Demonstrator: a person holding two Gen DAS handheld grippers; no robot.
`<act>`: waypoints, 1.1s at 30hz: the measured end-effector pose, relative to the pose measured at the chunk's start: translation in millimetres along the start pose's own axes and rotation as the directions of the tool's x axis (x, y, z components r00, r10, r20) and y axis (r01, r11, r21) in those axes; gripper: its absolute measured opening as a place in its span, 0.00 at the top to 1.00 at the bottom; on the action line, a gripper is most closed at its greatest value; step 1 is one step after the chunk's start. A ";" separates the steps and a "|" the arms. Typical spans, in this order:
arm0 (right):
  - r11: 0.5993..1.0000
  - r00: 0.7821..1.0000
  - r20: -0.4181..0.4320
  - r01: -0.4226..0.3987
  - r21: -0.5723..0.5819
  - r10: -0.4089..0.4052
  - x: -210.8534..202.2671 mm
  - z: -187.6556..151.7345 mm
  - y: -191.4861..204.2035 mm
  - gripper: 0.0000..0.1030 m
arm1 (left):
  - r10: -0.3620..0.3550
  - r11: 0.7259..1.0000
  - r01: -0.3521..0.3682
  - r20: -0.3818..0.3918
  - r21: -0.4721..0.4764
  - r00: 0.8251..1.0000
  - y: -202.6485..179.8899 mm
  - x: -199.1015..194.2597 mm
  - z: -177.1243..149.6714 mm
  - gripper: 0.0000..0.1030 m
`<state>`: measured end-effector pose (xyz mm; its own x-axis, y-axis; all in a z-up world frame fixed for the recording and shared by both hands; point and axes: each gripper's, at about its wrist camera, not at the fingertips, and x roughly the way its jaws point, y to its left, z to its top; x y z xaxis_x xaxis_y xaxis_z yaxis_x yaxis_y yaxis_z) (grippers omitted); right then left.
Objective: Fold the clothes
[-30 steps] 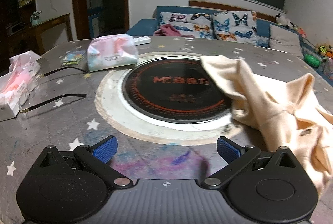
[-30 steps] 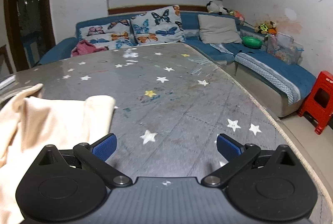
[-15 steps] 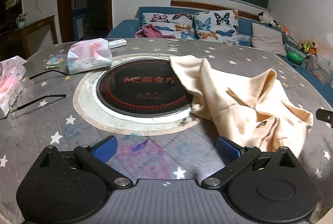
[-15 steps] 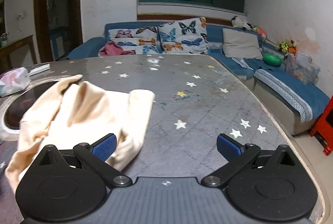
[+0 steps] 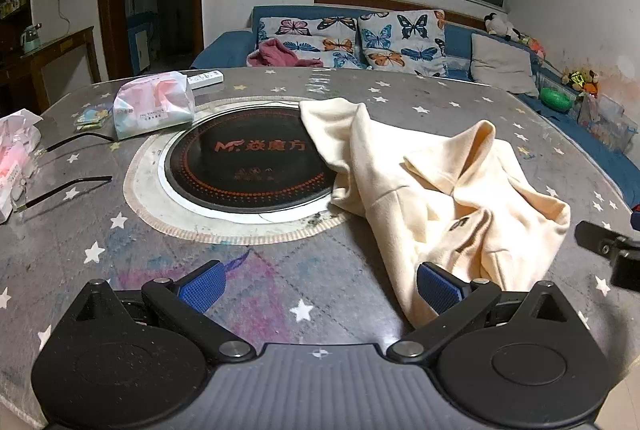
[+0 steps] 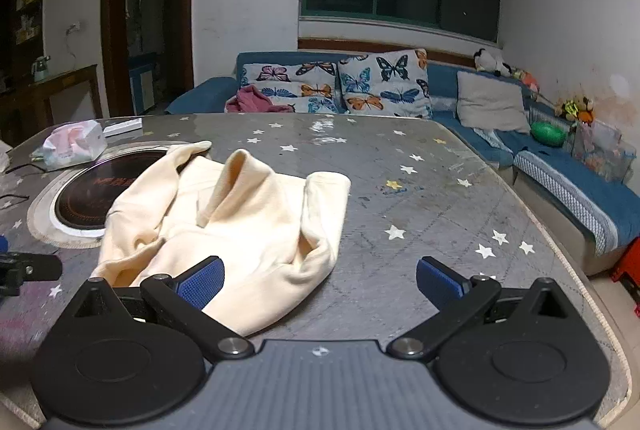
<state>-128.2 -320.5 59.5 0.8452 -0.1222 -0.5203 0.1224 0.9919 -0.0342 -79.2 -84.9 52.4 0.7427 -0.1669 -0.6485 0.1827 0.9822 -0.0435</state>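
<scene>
Cream-coloured knit garment (image 5: 436, 190) lies in a crumpled heap on the grey star-printed table mat (image 5: 280, 270), one edge draped over the round black induction hob (image 5: 248, 166) set into the table. Nothing folded yet; sleeves and hem are hard to tell apart.

Left gripper (image 5: 320, 286) hovers low at the near edge, jaws spread wide, holding nothing; the cloth's near corner lies just beside its right finger. Right gripper (image 6: 320, 280) likewise wide open and empty, its left finger over the heap's near edge.

Judgement: the step is first grasp and spread. Best to pinch two separate corners or shoulders, single layer only, lift and pull apart to flatten clear of the hob. Grabbing bunched folds would only drag the lump.
</scene>
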 end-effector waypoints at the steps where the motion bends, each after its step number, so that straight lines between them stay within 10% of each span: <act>1: 1.000 1.000 0.001 -0.003 -0.009 0.003 -1.3 -1.1 2.7 0.00 | 0.003 1.000 -0.003 -0.002 0.003 1.000 -1.6 -0.7 -0.2 0.00; 33: 0.997 0.999 0.004 -0.054 -0.058 0.054 -13.1 -5.5 20.9 0.00 | 0.023 0.996 -0.021 -0.026 0.082 0.999 -30.8 -9.6 2.8 0.00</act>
<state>-139.6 -298.0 61.0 0.8528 -0.0682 -0.5178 0.0462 0.9974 -0.0554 -90.2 -113.8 62.1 0.7300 -0.1418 -0.6686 0.2189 0.9752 0.0323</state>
